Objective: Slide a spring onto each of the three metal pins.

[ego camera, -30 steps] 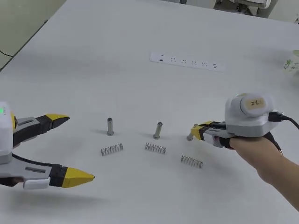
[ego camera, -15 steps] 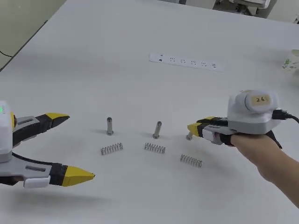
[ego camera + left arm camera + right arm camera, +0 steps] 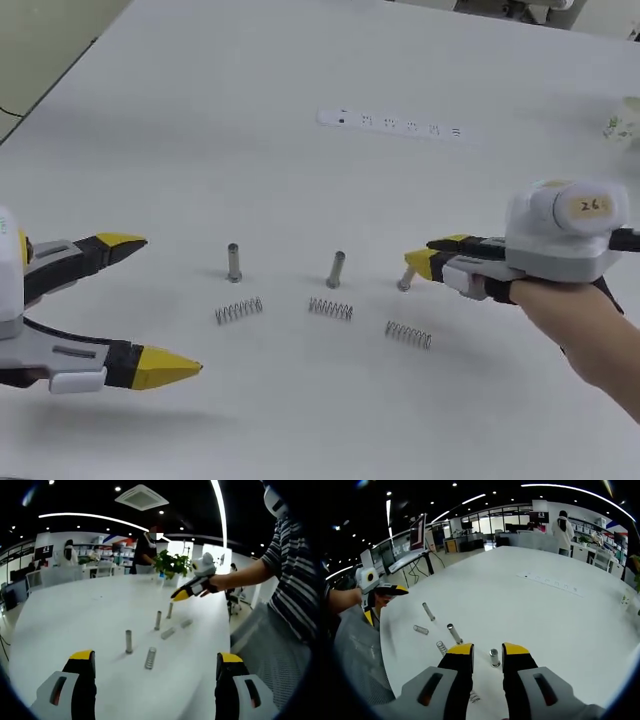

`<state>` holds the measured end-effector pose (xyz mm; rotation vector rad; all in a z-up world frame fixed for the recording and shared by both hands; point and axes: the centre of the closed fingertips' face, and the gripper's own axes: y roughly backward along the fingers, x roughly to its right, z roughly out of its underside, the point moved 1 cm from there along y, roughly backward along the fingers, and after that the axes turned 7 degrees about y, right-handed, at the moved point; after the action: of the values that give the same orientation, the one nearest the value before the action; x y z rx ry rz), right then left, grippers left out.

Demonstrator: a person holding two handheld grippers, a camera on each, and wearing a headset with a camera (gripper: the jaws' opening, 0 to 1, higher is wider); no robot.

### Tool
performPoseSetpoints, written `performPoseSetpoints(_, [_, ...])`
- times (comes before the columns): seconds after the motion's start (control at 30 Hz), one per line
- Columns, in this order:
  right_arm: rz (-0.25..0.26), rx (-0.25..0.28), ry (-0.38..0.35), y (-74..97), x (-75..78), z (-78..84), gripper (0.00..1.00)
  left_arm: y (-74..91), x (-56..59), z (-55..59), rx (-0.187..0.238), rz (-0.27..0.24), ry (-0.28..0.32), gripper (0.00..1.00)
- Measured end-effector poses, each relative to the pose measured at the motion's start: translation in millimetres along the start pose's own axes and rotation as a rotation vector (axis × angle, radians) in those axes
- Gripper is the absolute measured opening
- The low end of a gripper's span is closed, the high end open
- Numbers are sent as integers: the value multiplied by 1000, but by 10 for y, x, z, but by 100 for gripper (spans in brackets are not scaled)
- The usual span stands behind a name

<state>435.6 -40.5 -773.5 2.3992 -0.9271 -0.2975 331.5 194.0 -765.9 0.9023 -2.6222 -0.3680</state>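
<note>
Big white table (image 3: 250, 120) in a bright office, with a white power strip (image 3: 392, 125) lying far behind the middle pin (image 3: 337, 269). Left gripper (image 3: 150, 305) well to the left of the middle pin, partly cut off by the edge of the head view, jaws spread very wide with nothing between them. Right gripper (image 3: 430, 252) to the right of the middle pin, jaws close together with a small gap. Right pin (image 3: 493, 657) standing up in that gap in the right gripper view, just by the yellow tips. Half hidden behind the lower tip in the head view. Cannot tell if touching a jaw or not. Left pin (image 3: 233, 262) standing up to the left of the middle pin, well apart from both grippers.

Three springs lying flat on the table, each just in front of a pin: left spring (image 3: 238, 311), middle spring (image 3: 330, 309) just beside the middle pin, right spring (image 3: 408, 334) near the right gripper's tips but apart from them. All three pins bare, springs not yet on. Something small and green (image 3: 618, 128) far to the right of the middle pin, cut off by the edge and too blurry to name.
</note>
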Motion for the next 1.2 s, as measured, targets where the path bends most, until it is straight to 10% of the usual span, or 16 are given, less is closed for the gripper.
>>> performPoseSetpoints(0.43, [-81,49,105,183,-171,3,22,-28,34,-27,2,10,-6,98])
performPoseSetpoints(1.2, [-269,-160,410,160,-384,568,24,11,24,-4,-6,6,-7,98])
